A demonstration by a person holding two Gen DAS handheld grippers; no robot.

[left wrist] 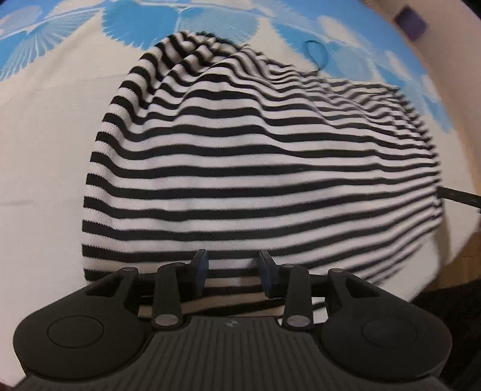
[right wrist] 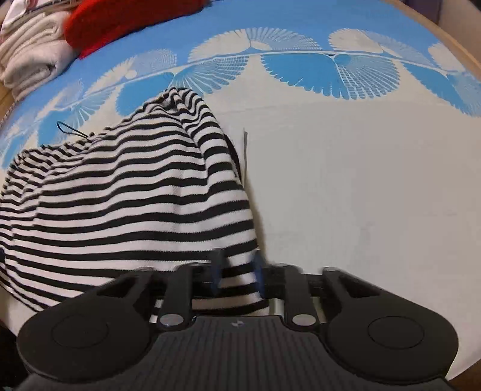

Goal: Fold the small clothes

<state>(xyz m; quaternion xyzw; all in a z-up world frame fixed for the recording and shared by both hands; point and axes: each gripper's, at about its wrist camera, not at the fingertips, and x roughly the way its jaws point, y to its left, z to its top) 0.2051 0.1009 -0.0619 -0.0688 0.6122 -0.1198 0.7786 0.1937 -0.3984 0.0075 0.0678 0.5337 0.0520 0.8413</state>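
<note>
The near hem of the striped garment is hidden behind the left claw at the bottom of the left wrist view, and its right edge there is smeared by blur. In the right wrist view, the striped cloth runs off the left frame edge, and the right claw is blurred where it pinches the hem. A red item and pale folded fabric are cut off at the upper left.
</note>
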